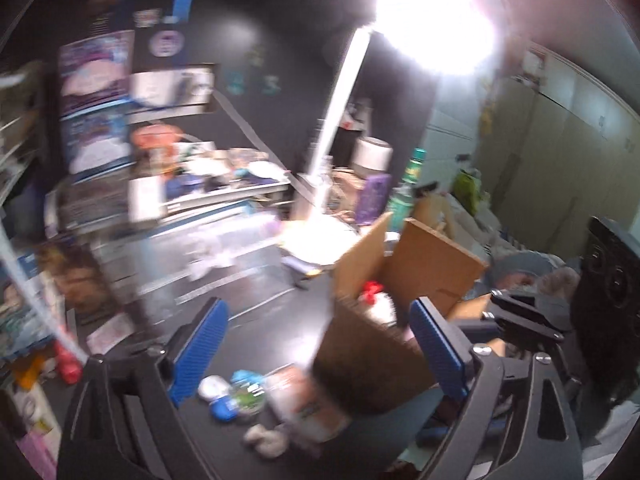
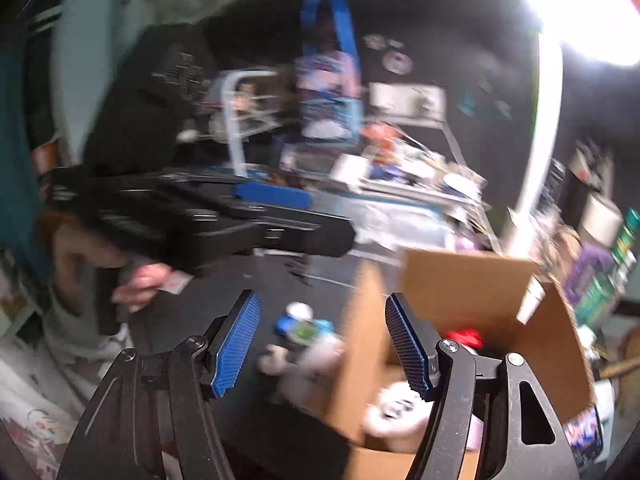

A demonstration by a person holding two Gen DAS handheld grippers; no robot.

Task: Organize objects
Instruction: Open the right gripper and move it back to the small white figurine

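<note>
- On the black tabletop (image 1: pixel 276 320), an open cardboard box (image 1: pixel 384 344) is seen standing upright with its flaps raised.
- Inside the box, a red item (image 2: pixel 464 338) and a white soft toy (image 2: pixel 394 408) are visible.
- Just beside the box, on its left side in both views, a loose cluster of small objects (image 1: pixel 240 396) is seen lying on the tabletop: a white round piece, blue pieces and a pale packet; finer detail is lost to motion blur.
- The left gripper (image 1: pixel 316 356) is shown with its blue pads spread wide; nothing is held. The near corner of the box and the cluster appear between the pads, but no contact is visible.
- The right gripper (image 2: pixel 324 348) is shown partly open and empty, with its right pad over the box opening and its left pad over the tabletop.
- In the right wrist view, the left gripper is seen crossing the frame above the tabletop, gripped by a hand (image 2: pixel 140 284).
- Behind the box, cluttered shelves (image 1: pixel 224 184) and a bright lamp (image 1: pixel 436 28) are visible.
</note>
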